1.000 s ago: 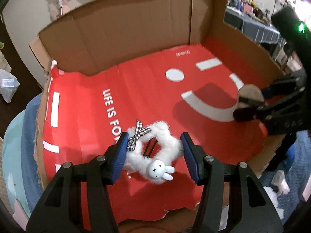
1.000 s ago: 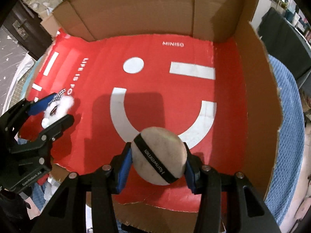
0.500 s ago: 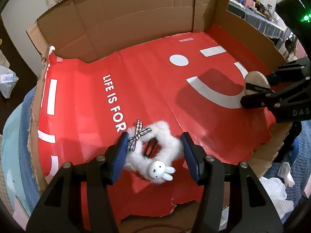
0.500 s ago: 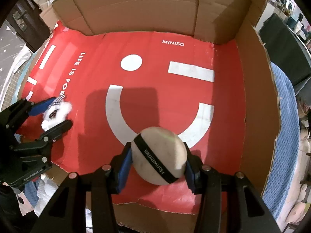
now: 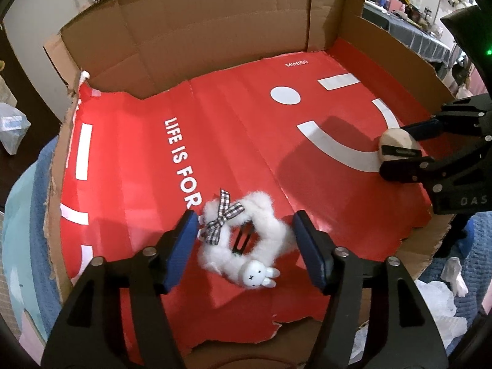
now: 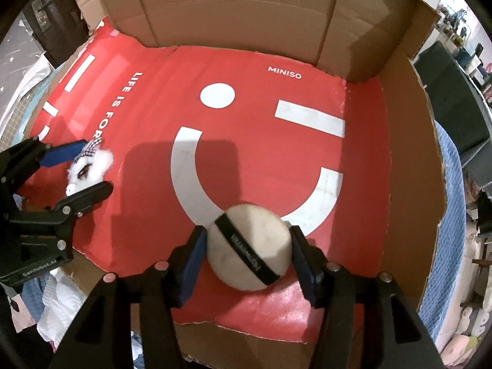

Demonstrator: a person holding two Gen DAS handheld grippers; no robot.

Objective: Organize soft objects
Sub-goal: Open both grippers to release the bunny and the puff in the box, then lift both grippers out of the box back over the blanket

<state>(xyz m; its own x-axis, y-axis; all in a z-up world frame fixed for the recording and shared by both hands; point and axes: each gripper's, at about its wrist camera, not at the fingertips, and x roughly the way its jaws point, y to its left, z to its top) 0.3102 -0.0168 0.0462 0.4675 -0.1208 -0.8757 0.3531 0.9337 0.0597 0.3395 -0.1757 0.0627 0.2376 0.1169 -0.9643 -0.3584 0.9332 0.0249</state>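
Observation:
A white fluffy ring (image 5: 246,240) with a checked bow and a small bunny head lies on the red floor (image 5: 230,141) of a cardboard box. My left gripper (image 5: 245,220) straddles it. Its jaws are opening, and a gap shows between each blue pad and the fluff. A cream round puff (image 6: 255,246) with a black band rests near the box's front edge. It sits between the pads of my right gripper (image 6: 247,233), whose jaws are opening too and barely clear it. Each view shows the other side: puff (image 5: 396,140), right gripper (image 5: 392,150), ring (image 6: 92,163), left gripper (image 6: 97,166).
Tall cardboard walls (image 6: 246,9) close the back and right of the box; the front edge is low and torn. A blue blanket (image 6: 446,215) lies under it. White crumpled stuff (image 5: 436,307) sits outside the front right corner, and a plastic bag (image 5: 12,129) lies far left.
Both grippers' jaws have spread wider. The fluffy ring and the puff, squeezed before, now sit loose on the red floor between the pads. Neither hand has shifted much.

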